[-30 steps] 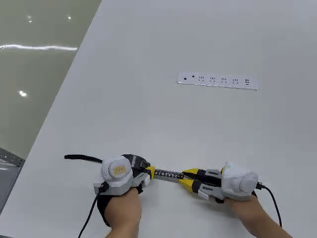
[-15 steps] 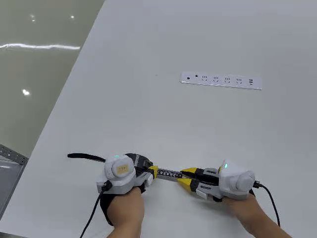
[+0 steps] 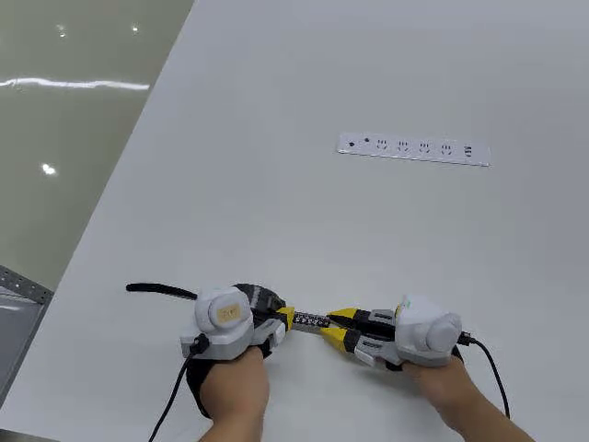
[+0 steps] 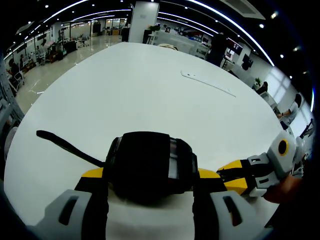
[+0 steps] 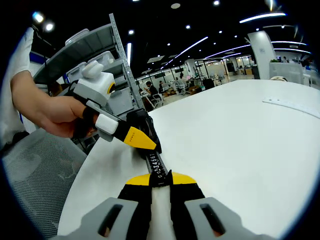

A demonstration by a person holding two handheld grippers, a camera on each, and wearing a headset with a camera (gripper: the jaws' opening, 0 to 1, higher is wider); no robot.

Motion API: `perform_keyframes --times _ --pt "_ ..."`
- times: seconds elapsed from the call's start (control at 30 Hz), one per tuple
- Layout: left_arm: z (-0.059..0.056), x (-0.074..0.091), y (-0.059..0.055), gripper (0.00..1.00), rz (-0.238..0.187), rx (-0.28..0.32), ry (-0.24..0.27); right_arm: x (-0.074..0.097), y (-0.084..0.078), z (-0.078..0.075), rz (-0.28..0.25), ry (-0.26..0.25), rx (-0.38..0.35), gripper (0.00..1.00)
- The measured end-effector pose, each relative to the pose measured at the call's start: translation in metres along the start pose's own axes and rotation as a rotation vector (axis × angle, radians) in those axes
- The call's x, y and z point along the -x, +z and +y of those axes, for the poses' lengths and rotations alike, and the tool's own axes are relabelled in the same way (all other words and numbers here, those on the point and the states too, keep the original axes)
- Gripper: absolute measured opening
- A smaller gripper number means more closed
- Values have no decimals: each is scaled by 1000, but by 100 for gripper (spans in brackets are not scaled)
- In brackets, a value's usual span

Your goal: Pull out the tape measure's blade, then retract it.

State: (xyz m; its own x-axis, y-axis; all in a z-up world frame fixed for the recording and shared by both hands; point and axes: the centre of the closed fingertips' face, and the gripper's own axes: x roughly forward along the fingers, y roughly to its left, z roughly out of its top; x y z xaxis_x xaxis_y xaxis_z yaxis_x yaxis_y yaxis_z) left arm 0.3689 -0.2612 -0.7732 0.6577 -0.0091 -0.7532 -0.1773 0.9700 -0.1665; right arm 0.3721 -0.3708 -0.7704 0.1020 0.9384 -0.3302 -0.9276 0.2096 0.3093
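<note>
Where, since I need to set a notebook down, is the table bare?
Bare: the table between the power strip and the tape measure, and left of the strip. Crowded: the near edge, where left claw holds it, right claw its blade.

We held our left gripper (image 3: 276, 318), a white and grey two-jaw tool with yellow-tipped jaws, in our left hand (image 3: 230, 391), low and close to our body. Its jaws pointed to our right and were clamped on either side of the black tape measure case (image 4: 150, 165). Our right hand (image 3: 444, 379) held the matching right gripper (image 3: 336, 330), which pointed left to face the other one. Its jaws were pressed together on the narrow marked tape blade (image 5: 156, 167). The tips of the two grippers were near each other but apart. Both forearms came up from the bottom of the head view and angled inward.
</note>
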Motion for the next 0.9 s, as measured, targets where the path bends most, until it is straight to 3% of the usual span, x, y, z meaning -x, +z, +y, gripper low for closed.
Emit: perform_keyframes --times 0.57,0.9 --pt "0 1 1 65 0 9 -7 -9 4 3 4 15 -6 11" --pt "1 2 2 65 -3 32 -18 -26 8 4 7 24 2 11"
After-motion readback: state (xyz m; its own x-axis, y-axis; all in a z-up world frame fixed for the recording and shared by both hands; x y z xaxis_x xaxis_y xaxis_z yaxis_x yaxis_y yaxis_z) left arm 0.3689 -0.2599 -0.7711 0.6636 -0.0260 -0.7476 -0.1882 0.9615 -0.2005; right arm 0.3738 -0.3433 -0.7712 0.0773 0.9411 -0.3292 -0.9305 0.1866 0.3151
